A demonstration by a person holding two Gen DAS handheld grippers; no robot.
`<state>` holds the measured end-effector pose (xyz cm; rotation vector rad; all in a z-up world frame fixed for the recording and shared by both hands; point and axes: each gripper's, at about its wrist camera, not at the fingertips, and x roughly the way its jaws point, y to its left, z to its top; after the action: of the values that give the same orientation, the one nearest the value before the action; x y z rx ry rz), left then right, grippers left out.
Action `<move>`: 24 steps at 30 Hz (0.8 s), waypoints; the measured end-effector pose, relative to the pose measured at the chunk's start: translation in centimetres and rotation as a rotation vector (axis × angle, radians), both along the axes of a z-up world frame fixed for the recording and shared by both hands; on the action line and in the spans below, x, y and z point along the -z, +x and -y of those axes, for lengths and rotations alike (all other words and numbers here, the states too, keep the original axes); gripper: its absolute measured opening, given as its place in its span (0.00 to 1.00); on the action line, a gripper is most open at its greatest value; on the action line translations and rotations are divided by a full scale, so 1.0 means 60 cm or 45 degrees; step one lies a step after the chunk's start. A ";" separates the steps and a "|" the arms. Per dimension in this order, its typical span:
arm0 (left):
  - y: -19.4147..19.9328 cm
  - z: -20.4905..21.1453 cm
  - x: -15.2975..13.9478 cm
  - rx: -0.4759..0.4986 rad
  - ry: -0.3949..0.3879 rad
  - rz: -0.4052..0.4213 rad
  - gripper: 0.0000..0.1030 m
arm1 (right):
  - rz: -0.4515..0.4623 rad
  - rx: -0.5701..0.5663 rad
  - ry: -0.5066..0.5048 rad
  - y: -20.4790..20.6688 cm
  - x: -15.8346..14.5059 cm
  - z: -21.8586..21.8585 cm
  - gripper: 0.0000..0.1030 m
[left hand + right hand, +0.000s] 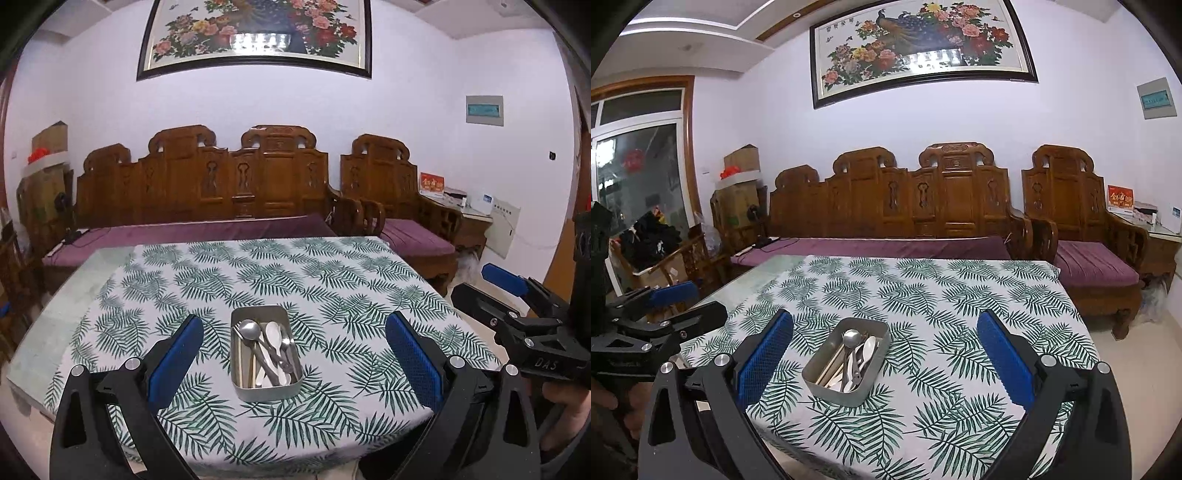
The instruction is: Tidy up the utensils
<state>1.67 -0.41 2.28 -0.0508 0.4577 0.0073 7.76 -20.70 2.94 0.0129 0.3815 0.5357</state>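
Both grippers empty, fingers spread wide.
We held the left gripper [293,354] and right gripper [884,354] above the rectangular metal tin [265,352] of steel spoons [249,329] and chopsticks, mid-table on the leaf-print cloth [332,280].

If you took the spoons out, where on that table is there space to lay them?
Leaf-print tablecloth lies bare all around the rectangular metal tin: left, right and toward the wooden sofa. Only the tin is crowded, with spoons and chopsticks.

one metal tray [271,394], two grippers [293,343], one table [332,273]
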 end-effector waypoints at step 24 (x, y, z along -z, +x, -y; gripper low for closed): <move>-0.004 -0.005 -0.001 -0.010 -0.016 0.009 0.92 | -0.008 -0.002 0.001 0.001 0.007 -0.005 0.97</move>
<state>1.40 -0.08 2.34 -0.0653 0.4504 0.0121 7.82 -20.41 2.50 0.0146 0.3872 0.5375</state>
